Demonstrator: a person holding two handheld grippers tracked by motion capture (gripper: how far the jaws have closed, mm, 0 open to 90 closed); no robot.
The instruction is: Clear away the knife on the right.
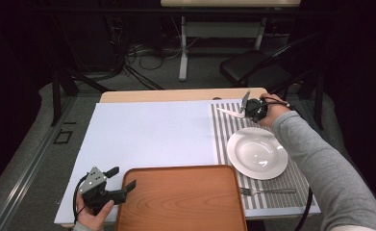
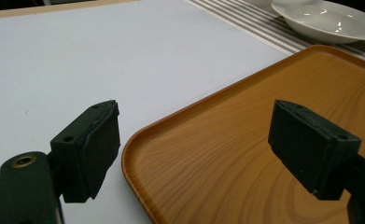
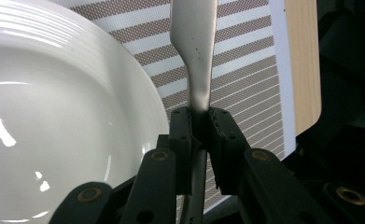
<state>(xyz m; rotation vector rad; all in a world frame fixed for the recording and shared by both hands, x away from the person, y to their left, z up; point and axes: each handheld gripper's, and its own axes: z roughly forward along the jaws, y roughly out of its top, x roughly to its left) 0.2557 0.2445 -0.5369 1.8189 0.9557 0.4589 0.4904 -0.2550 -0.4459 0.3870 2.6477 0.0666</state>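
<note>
My right gripper [image 1: 247,111] hangs over the far edge of the striped placemat [image 1: 226,132], just beyond the white plate [image 1: 256,153]. It is shut on a silver table knife [image 1: 229,112] that sticks out to the left above the mat. In the right gripper view the jaws [image 3: 200,119] pinch the knife [image 3: 196,46] with the plate [image 3: 54,116] below on the left. My left gripper [image 1: 121,178] rests open at the near left corner of the wooden tray [image 1: 181,197]. Its fingers straddle the tray rim [image 2: 138,140] with nothing between them.
A fork [image 1: 267,191] lies on the placemat in front of the plate. A large white sheet [image 1: 147,134] covers the table's left and middle. Beyond the table stand a dark chair [image 1: 253,67] and cables on the floor.
</note>
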